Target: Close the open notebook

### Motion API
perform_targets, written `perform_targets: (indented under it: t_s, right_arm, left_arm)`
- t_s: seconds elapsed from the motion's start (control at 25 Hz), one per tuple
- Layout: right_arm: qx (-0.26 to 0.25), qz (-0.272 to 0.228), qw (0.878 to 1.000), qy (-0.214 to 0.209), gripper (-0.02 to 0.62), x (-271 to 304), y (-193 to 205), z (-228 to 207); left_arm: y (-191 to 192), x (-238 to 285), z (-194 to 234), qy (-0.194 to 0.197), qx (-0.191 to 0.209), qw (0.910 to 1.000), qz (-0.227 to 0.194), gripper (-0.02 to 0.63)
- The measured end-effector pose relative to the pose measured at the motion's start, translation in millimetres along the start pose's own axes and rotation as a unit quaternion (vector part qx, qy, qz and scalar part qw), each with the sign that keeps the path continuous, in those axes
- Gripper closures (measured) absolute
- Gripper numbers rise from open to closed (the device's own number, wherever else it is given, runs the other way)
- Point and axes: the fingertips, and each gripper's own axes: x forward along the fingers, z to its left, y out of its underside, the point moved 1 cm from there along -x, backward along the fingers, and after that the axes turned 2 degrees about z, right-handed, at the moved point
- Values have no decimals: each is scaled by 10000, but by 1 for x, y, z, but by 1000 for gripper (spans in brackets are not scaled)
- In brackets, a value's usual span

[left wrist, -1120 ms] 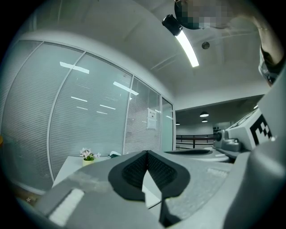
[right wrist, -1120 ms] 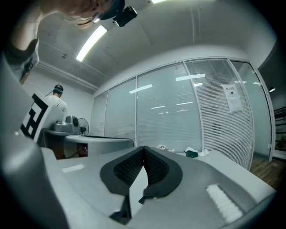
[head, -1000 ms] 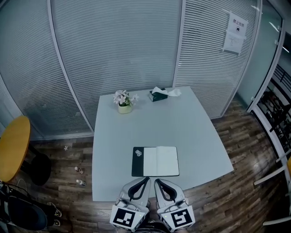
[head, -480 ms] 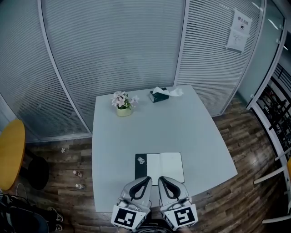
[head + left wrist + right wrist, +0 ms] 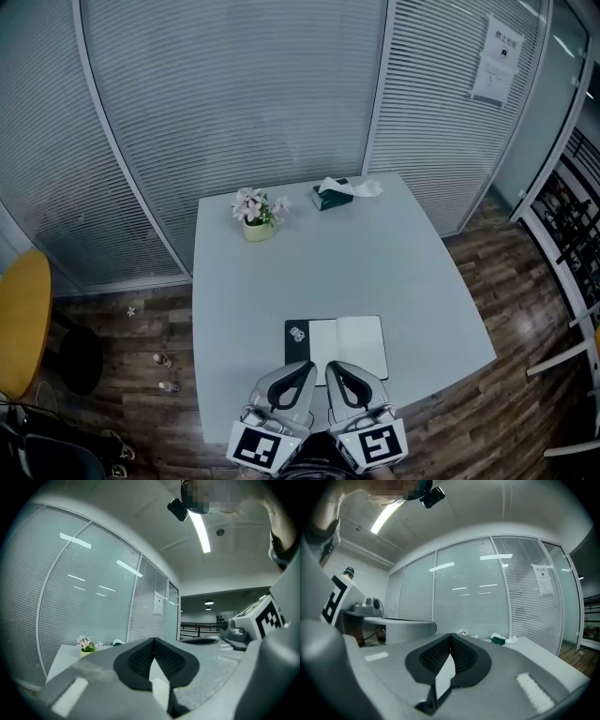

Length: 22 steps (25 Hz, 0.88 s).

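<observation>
The open notebook (image 5: 336, 344) lies flat near the table's near edge, dark cover on the left and white pages (image 5: 352, 339) on the right. My left gripper (image 5: 304, 367) and right gripper (image 5: 333, 367) are side by side at the notebook's near edge, both pointing level across the table. In the left gripper view the left gripper (image 5: 153, 641) has its dark pads meeting at the tip, with nothing between them. The right gripper (image 5: 450, 636) looks the same in its own view. The notebook is hidden below the jaws in both gripper views.
The pale table (image 5: 281, 281) also carries a small flower pot (image 5: 257, 216) and a green tissue box (image 5: 330, 195) at its far edge. Glass walls with blinds stand behind it. A yellow chair (image 5: 23, 323) is at the left, on the wood floor.
Both grippers have moved forward together, and their tips now reach the notebook's near edge. The jaws have stayed shut and the notebook has not moved on the table.
</observation>
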Motion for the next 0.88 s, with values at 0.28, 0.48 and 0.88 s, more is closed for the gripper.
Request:
perform_targets:
  t_s: [0.28,0.48,0.88]
  right_arm:
    - [82,16,10000,-5,592,5,7,-6]
    - [70,67,9999,-95,592,12,7,-18]
    - [76,171,9990,-405,584,33,12,-38]
  left_arm:
    - [9,7,6,-118,-59,9998,139,601]
    - [11,20,12,-244,67,9996,150,601]
    - [23,44,25,-583,-23,9979,270,601]
